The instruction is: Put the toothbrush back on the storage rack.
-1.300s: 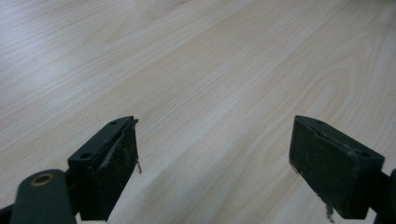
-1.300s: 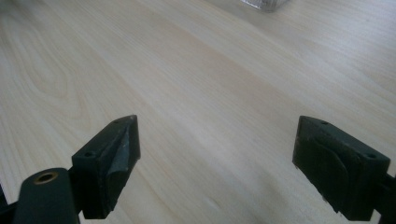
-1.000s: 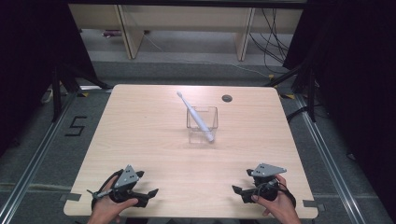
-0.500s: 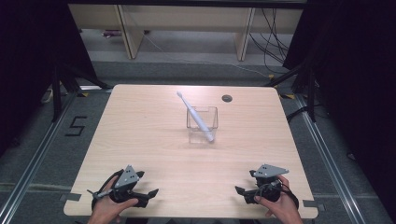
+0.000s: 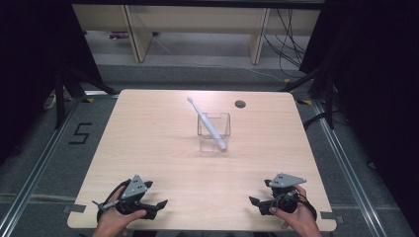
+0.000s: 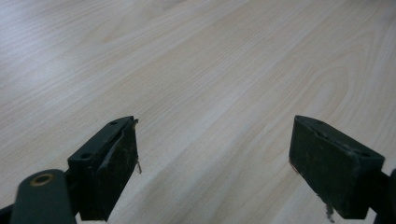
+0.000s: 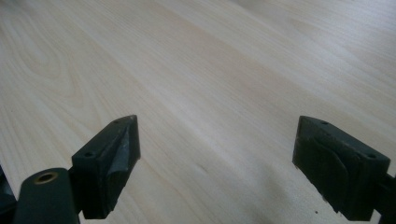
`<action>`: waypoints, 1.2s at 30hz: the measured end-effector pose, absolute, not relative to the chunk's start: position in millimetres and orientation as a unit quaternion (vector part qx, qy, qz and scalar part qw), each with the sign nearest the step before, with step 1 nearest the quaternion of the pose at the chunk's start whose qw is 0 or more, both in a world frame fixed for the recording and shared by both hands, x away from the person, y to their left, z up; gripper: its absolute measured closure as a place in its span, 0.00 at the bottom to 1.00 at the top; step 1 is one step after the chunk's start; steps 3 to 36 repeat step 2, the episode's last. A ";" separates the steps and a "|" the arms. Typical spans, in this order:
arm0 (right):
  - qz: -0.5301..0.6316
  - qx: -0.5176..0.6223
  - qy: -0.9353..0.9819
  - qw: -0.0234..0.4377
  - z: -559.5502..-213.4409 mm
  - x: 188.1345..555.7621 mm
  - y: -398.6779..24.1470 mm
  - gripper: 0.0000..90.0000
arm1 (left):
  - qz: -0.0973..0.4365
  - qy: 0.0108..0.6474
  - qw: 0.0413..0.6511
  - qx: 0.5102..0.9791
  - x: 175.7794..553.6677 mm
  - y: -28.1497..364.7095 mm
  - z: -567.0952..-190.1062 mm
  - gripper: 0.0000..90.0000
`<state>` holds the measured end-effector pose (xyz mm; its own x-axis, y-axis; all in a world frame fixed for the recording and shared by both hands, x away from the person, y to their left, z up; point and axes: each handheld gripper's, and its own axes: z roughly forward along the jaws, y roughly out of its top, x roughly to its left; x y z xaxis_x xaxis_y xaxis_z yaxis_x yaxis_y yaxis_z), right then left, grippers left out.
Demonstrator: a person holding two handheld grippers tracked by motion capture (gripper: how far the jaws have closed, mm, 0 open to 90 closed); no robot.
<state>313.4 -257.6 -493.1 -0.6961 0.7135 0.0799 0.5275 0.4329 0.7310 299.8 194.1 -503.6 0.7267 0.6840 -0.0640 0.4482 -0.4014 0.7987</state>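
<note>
The toothbrush [image 5: 207,124] leans in the clear cup [image 5: 214,131], well apart from each released hand-held gripper [image 5: 154,205] [image 5: 256,203].

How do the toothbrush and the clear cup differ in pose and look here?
The toothbrush is white and opaque; the cup is see-through. The toothbrush leans at a slant, its head pointing up and away past the rim, while the cup stands upright on the table. The toothbrush is long and thin; the cup is short and boxy. Both sit mid-table, far from either hand-held gripper.
</note>
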 end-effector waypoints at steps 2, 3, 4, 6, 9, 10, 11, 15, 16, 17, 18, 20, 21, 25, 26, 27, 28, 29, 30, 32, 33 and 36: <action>0.380 0.371 0.839 0.121 -493.0 314.5 -258.9 0.18 | 0.139 0.342 0.424 0.827 300.2 194.6 -503.5 0.17; 0.380 0.371 0.839 0.121 -493.0 314.5 -258.9 0.18 | 0.139 0.342 0.424 0.827 300.2 194.6 -503.5 0.17; 0.380 0.371 0.839 0.121 -493.0 314.5 -258.9 0.18 | 0.139 0.342 0.424 0.827 300.2 194.6 -503.5 0.17; 0.380 0.371 0.839 0.121 -493.0 314.5 -258.9 0.18 | 0.139 0.342 0.424 0.827 300.2 194.6 -503.5 0.17; 0.380 0.371 0.839 0.121 -493.0 314.5 -258.9 0.18 | 0.139 0.342 0.424 0.827 300.2 194.6 -503.5 0.17; 0.380 0.371 0.839 0.121 -493.0 314.5 -258.9 0.18 | 0.139 0.342 0.424 0.827 300.2 194.6 -503.5 0.17; 0.380 0.371 0.839 0.121 -493.0 314.5 -258.9 0.18 | 0.139 0.342 0.424 0.827 300.2 194.6 -503.5 0.17; 0.380 0.371 0.839 0.121 -493.0 314.5 -258.9 0.18 | 0.139 0.342 0.424 0.827 300.2 194.6 -503.5 0.17; 0.380 0.371 0.839 0.121 -493.0 314.5 -258.9 0.18 | 0.139 0.342 0.424 0.827 300.2 194.6 -503.5 0.17; 0.380 0.371 0.839 0.121 -493.0 314.5 -258.9 0.18 | 0.139 0.342 0.424 0.827 300.2 194.6 -503.5 0.17; 0.380 0.371 0.839 0.121 -493.0 314.5 -258.9 0.18 | 0.139 0.342 0.424 0.827 300.2 194.6 -503.5 0.17; 0.380 0.371 0.839 0.121 -493.0 314.5 -258.9 0.18 | 0.139 0.342 0.424 0.827 300.2 194.6 -503.5 0.17; 0.380 0.371 0.839 0.121 -493.0 314.5 -258.9 0.18 | 0.139 0.342 0.424 0.827 300.2 194.6 -503.5 0.17; 0.380 0.371 0.839 0.121 -493.0 314.5 -258.9 0.18 | 0.139 0.342 0.424 0.827 300.2 194.6 -503.5 0.17; 0.380 0.371 0.839 0.121 -493.0 314.5 -258.9 0.18 | 0.139 0.342 0.424 0.827 300.2 194.6 -503.5 0.17; 0.380 0.371 0.839 0.121 -493.0 314.5 -258.9 0.18 | 0.139 0.342 0.424 0.827 300.2 194.6 -503.5 0.17; 0.380 0.371 0.839 0.121 -493.0 314.5 -258.9 0.18 | 0.139 0.342 0.424 0.827 300.2 194.6 -503.5 0.17; 0.380 0.371 0.839 0.121 -493.0 314.5 -258.9 0.18 | 0.139 0.342 0.424 0.827 300.2 194.6 -503.5 0.17; 0.380 0.371 0.839 0.121 -493.0 314.5 -258.9 0.18 | 0.139 0.342 0.424 0.827 300.2 194.6 -503.5 0.17; 0.380 0.371 0.839 0.121 -493.0 314.5 -258.9 0.18 | 0.139 0.342 0.424 0.827 300.2 194.6 -503.5 0.17; 0.380 0.371 0.839 0.121 -493.0 314.5 -258.9 0.18 | 0.139 0.342 0.424 0.827 300.2 194.6 -503.5 0.17; 0.380 0.371 0.839 0.121 -493.0 314.5 -258.9 0.18 | 0.139 0.342 0.424 0.827 300.2 194.6 -503.5 0.17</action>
